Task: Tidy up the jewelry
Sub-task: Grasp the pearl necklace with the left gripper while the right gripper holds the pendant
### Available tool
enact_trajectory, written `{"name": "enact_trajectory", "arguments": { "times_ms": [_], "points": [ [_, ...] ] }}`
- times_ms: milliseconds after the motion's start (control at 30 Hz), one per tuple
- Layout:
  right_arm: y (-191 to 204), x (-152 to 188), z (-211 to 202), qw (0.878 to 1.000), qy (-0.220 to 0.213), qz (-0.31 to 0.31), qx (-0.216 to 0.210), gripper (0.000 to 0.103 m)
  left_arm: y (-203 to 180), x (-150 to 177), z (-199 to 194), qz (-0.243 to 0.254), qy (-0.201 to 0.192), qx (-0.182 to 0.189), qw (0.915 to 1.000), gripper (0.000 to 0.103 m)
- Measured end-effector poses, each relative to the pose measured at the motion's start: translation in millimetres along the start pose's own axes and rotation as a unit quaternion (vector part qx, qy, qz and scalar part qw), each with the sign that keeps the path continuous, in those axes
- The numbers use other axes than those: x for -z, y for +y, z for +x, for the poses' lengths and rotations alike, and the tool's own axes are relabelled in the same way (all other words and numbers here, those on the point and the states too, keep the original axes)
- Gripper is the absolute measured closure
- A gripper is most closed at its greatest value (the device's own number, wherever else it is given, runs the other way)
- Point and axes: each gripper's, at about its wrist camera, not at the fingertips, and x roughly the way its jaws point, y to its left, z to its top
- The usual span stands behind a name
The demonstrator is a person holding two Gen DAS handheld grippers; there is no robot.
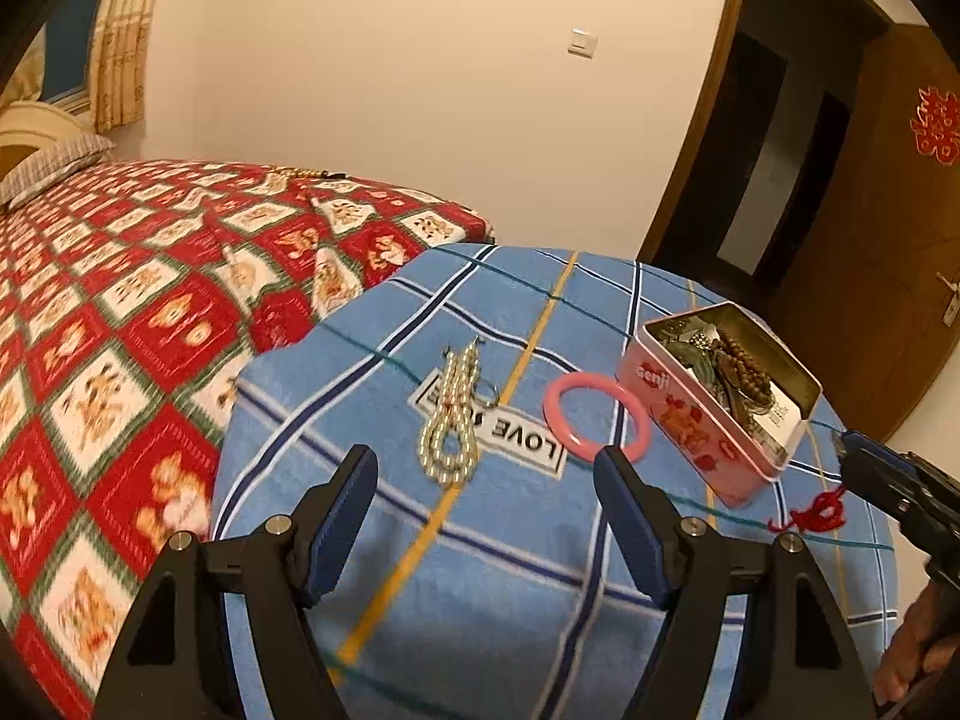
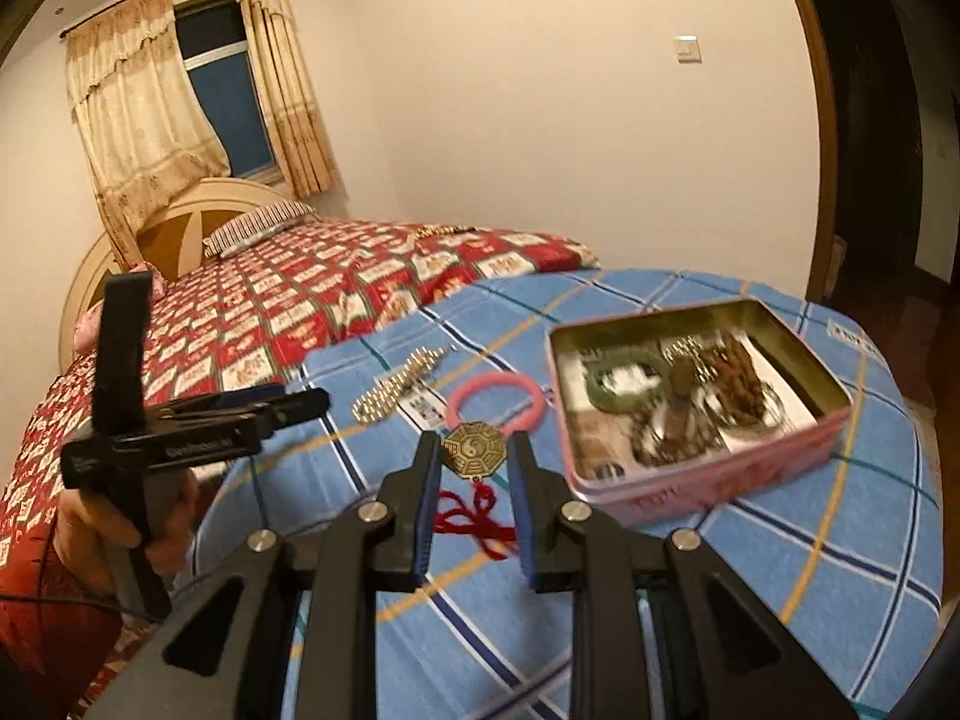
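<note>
A pink tin box (image 1: 690, 414) (image 2: 780, 468) stands open on the blue plaid cloth (image 1: 510, 540), holding beads and a green bangle (image 2: 624, 378). A pink bangle (image 1: 597, 414) (image 2: 498, 399) and a pearl necklace (image 1: 450, 420) (image 2: 390, 390) lie left of it. My left gripper (image 1: 486, 468) is open and empty above the cloth, near the necklace. My right gripper (image 2: 474, 456) is shut on a brass octagonal bagua pendant (image 2: 474, 451) whose red cord (image 2: 474, 522) (image 1: 816, 510) hangs below, just in front of the tin.
A bed with a red patterned cover (image 1: 120, 312) (image 2: 336, 294) lies left and behind the cloth-covered table. A wooden door (image 1: 870, 240) stands at the right. The left gripper shows at the left of the right wrist view (image 2: 300, 405).
</note>
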Motion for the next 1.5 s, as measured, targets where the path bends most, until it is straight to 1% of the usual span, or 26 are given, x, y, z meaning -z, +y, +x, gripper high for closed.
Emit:
{"name": "enact_trajectory", "arguments": {
  "times_ms": [67, 133, 167, 200, 233, 267, 333, 400, 433, 467, 500, 533, 667, 733, 767, 867, 933, 1167, 1367, 1500],
  "points": [
    [3, -3, 3, 1.0, -0.004, 0.0, -0.005, 0.078, -1, -6, 13, 0.002, 0.008, 0.007, 0.9999, 0.028],
    [6, -6, 6, 1.0, -0.006, 0.001, -0.01, 0.078, -4, -12, 28, 0.011, 0.013, -0.003, 0.9999, 0.028],
    [7, -6, 6, 1.0, -0.008, 0.001, -0.011, 0.078, -6, -14, 37, 0.019, 0.019, -0.015, 0.9995, 0.03],
    [7, -7, 6, 1.0, -0.01, 0.0, -0.01, 0.078, -7, -17, 48, 0.029, 0.031, -0.03, 0.9987, 0.034],
    [7, -7, 6, 1.0, -0.01, -0.001, -0.008, 0.078, -11, -18, 60, 0.039, 0.049, -0.034, 0.9974, 0.045],
    [7, -7, 5, 1.0, -0.011, -0.002, -0.008, 0.078, -12, -19, 70, 0.046, 0.064, -0.036, 0.9962, 0.052],
    [5, -6, 4, 1.0, -0.012, 0.0, -0.007, 0.078, -15, -19, 82, 0.053, 0.09, -0.049, 0.9933, 0.053],
    [1, -6, 4, 1.0, -0.011, 0.007, -0.007, 0.078, -16, -20, 85, 0.062, 0.094, -0.075, 0.9908, 0.054],
    [0, -5, 4, 1.0, -0.011, 0.01, -0.007, 0.078, -14, -19, 87, 0.061, 0.101, -0.077, 0.99, 0.061],
    [-1, -6, 4, 1.0, -0.011, 0.012, -0.007, 0.078, -12, -17, 90, 0.059, 0.11, -0.08, 0.989, 0.065],
    [-2, -6, 5, 1.0, -0.011, 0.014, -0.007, 0.078, -11, -17, 87, 0.057, 0.105, -0.079, 0.9896, 0.07],
    [-3, -6, 6, 1.0, -0.01, 0.015, -0.008, 0.078, -10, -16, 87, 0.057, 0.107, -0.082, 0.9893, 0.08],
    [-3, -5, 8, 1.0, -0.009, 0.022, -0.011, 0.078, -5, -13, 82, 0.047, 0.101, -0.074, 0.991, 0.085],
    [-3, -5, 6, 0.999, -0.012, 0.026, -0.016, 0.078, -2, -14, 76, 0.033, 0.087, -0.069, 0.9932, 0.096],
    [-4, -5, 5, 0.999, -0.015, 0.028, -0.018, 0.078, 2, -14, 68, 0.021, 0.073, -0.06, 0.9953, 0.097],
    [-6, -6, -1, 0.999, -0.028, 0.031, -0.024, 0.078, 6, -13, 47, -0.004, 0.031, -0.04, 0.9987, 0.097],
    [-6, -7, -6, 0.998, -0.037, 0.033, -0.028, 0.078, 4, -11, 37, -0.011, 0.012, -0.027, 0.9995, 0.097],
    [-5, -8, -10, 0.998, -0.05, 0.033, -0.029, 0.078, -4, -2, 10, -0.002, -0.011, -0.008, 0.9999, 0.097],
    [-5, -9, -16, 0.997, -0.064, 0.029, -0.023, 0.078, -11, -13, -30, -0.002, -0.065, 0.023, 0.9976, 0.097],
    [-2, -10, -18, 0.997, -0.073, 0.017, -0.013, 0.078, -22, -23, -47, 0.008, -0.091, 0.049, 0.9946, 0.097]
  ]
}}
